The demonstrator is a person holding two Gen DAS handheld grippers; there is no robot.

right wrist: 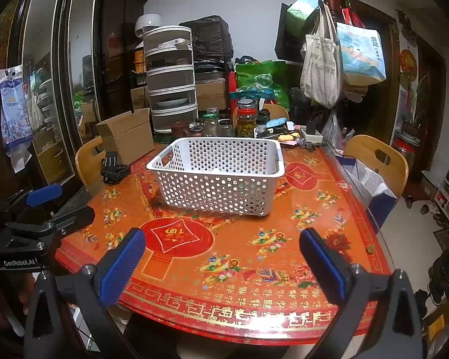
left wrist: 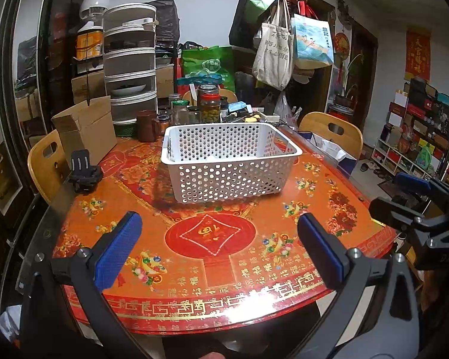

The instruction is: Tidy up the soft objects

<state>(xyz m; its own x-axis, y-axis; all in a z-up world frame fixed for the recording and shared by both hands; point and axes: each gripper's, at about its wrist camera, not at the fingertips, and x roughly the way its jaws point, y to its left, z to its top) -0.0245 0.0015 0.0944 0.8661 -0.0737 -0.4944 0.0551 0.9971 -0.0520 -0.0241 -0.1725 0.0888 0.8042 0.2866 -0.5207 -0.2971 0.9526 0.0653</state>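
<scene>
A white perforated plastic basket (left wrist: 230,161) stands on the red-and-orange patterned table (left wrist: 218,245); it also shows in the right wrist view (right wrist: 221,176). Its inside is mostly hidden; a pale shape shows low inside. No soft object is clearly visible on the table. My left gripper (left wrist: 218,239) is open and empty above the table's near edge, in front of the basket. My right gripper (right wrist: 221,251) is open and empty, also short of the basket. Each gripper shows at the edge of the other's view: the right one (left wrist: 419,203), the left one (right wrist: 39,209).
A cardboard box (left wrist: 86,128) and a small black mount (left wrist: 85,173) sit at the table's left. Jars (left wrist: 209,104), a brown mug (left wrist: 146,125) and clutter line the far edge. Wooden chairs (left wrist: 332,131) stand at left and right. A coat rack with bags (left wrist: 281,45) stands behind.
</scene>
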